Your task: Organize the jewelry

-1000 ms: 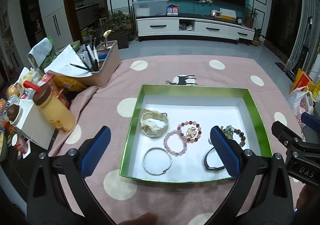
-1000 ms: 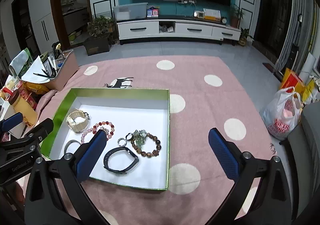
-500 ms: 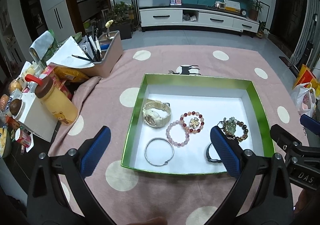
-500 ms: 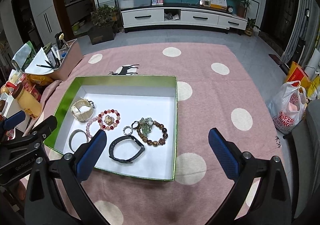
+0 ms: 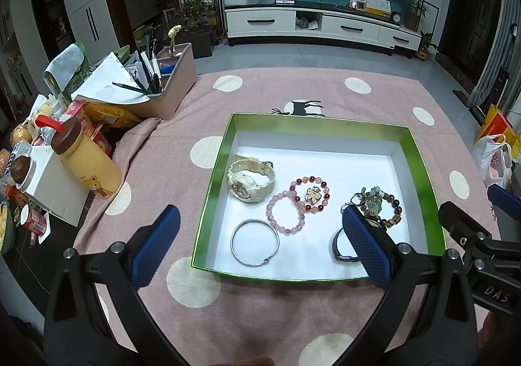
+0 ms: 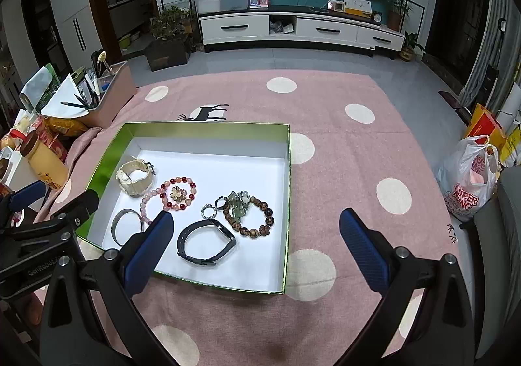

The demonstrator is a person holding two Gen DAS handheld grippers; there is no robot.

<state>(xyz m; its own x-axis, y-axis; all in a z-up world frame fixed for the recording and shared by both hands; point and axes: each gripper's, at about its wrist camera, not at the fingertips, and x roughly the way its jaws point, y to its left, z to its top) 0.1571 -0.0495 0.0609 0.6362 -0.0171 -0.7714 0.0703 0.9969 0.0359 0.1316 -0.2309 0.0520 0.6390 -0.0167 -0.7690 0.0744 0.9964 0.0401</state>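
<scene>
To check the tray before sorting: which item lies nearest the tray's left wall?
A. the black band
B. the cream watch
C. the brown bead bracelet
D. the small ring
B: the cream watch sits beside the left wall of the green tray; the others lie further right.

Open pink cloth (image 6: 342, 170) right of the box (image 6: 208, 128); clutter (image 5: 65, 124) crowds its left.

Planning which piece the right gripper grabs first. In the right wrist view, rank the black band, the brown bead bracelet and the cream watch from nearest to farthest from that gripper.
1. black band: front of the green box, just ahead of the right gripper, left of centre.
2. brown bead bracelet: behind the band, near the box's right wall.
3. cream watch: farthest, back-left of the box.
</scene>
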